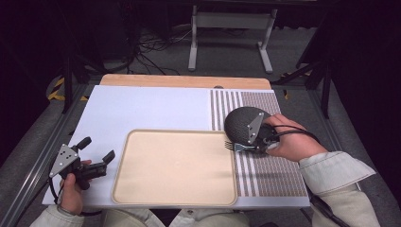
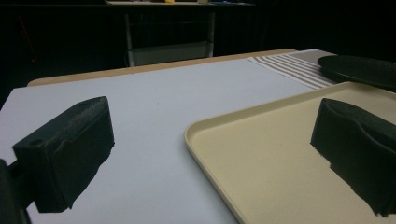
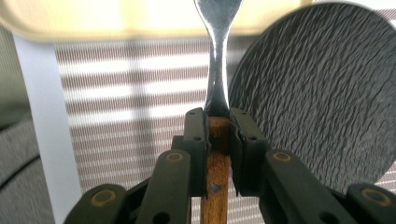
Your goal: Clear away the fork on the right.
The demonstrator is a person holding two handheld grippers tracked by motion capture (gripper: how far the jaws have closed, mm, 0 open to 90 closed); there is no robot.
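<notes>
High view: wooden-handled steel fork was held by right gripper at beige plastic tray's 3 o'clock edge. Left gripper view: left gripper was seen released, nothing between. Right gripper view: jaws were clenched on the handle; narrow grip, so fork could pivot or slip against dark round plate.

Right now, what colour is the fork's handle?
Brown wood on the fork; right gripper view shows it best.

I see the table as a wooden top, its bare edge showing at upper centre of the high view. A white sheet covers most of it. A striped placemat lies at right, a beige tray at lower centre, and a dark round plate sits on the placemat.
</notes>
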